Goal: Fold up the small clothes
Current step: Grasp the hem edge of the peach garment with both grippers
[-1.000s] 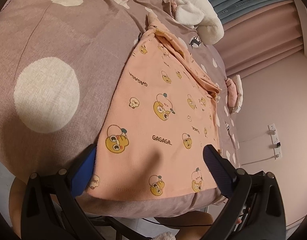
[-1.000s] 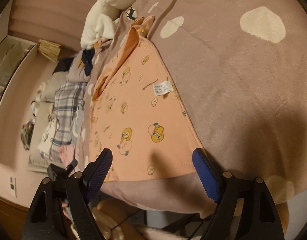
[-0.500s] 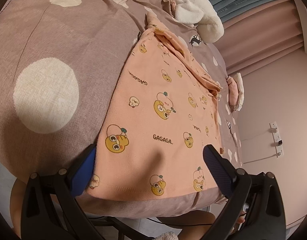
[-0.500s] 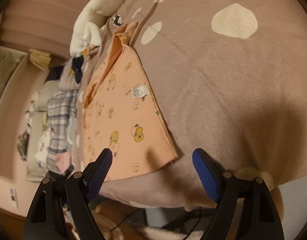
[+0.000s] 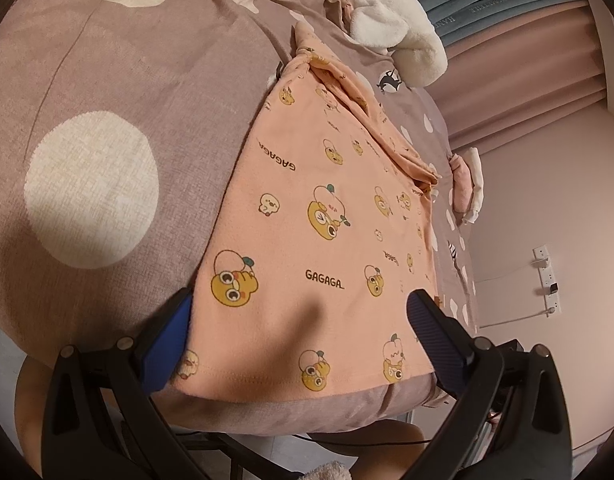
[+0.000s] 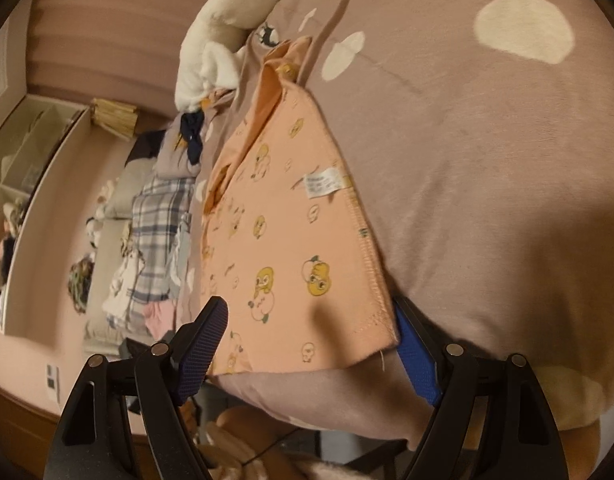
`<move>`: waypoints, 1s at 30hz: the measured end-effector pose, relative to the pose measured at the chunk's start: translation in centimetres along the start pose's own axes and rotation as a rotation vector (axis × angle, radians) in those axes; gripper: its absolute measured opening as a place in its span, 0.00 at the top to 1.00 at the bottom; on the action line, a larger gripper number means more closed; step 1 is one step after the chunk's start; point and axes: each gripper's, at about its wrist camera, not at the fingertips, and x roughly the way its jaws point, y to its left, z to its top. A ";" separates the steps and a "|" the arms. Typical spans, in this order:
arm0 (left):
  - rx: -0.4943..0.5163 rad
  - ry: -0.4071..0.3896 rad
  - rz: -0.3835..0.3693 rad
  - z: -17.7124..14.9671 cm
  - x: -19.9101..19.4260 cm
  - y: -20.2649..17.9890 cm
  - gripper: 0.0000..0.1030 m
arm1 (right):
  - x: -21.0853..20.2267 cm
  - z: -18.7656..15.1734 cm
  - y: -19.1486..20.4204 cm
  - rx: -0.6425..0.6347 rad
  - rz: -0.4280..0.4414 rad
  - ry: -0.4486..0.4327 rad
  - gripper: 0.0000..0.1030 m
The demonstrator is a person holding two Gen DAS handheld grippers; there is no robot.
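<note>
A peach garment (image 5: 319,216) printed with yellow ducks and "GAGAGA" lies flat on the mauve spotted bedcover (image 5: 107,92), its hem at the near edge. My left gripper (image 5: 299,324) is open, its blue-padded fingers (image 5: 167,344) straddling the hem without pressing on it. In the right wrist view the same garment (image 6: 283,240) shows a white care label (image 6: 323,184). My right gripper (image 6: 309,346) is open over the garment's near corner, which lies just inside the right finger (image 6: 417,360). The far end of the garment is bunched and folded over.
A white fluffy item (image 5: 391,28) lies at the far end of the bed. A small pink and white piece (image 5: 467,184) sits at the bed's edge. Plaid clothes (image 6: 155,232) lie piled beyond the bed, near a shelf unit (image 6: 23,184). A cable hangs from the wall sockets (image 5: 547,280).
The right wrist view swung back left, so the garment's near corner now sits by the right finger instead of left of centre. The left gripper and garment stayed put.
</note>
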 end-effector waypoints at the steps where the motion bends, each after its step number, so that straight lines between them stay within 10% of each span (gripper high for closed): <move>1: -0.004 0.005 0.004 0.0 -0.1 0.0 0.01 | 0.1 0.0 0.1 -0.005 -0.003 0.000 0.20; 7: -0.034 0.067 0.027 -0.3 -0.5 0.0 0.06 | 0.8 -0.1 0.6 -0.033 -0.013 0.003 0.20; 14: -0.128 0.091 0.007 -0.1 -1.7 2.5 0.43 | 0.7 -0.1 0.2 -0.026 -0.013 -0.001 0.24; 20: -0.148 0.084 0.072 0.0 -2.1 3.3 0.84 | 0.7 0.0 -0.1 -0.019 -0.077 -0.024 0.48; 26: -0.118 0.064 0.119 0.1 -2.0 2.9 0.95 | 1.0 -0.2 0.5 -0.079 -0.148 -0.029 0.60; 30: -0.122 0.043 0.104 0.2 -2.0 3.3 0.95 | 1.4 0.0 0.0 -0.075 -0.221 -0.036 0.93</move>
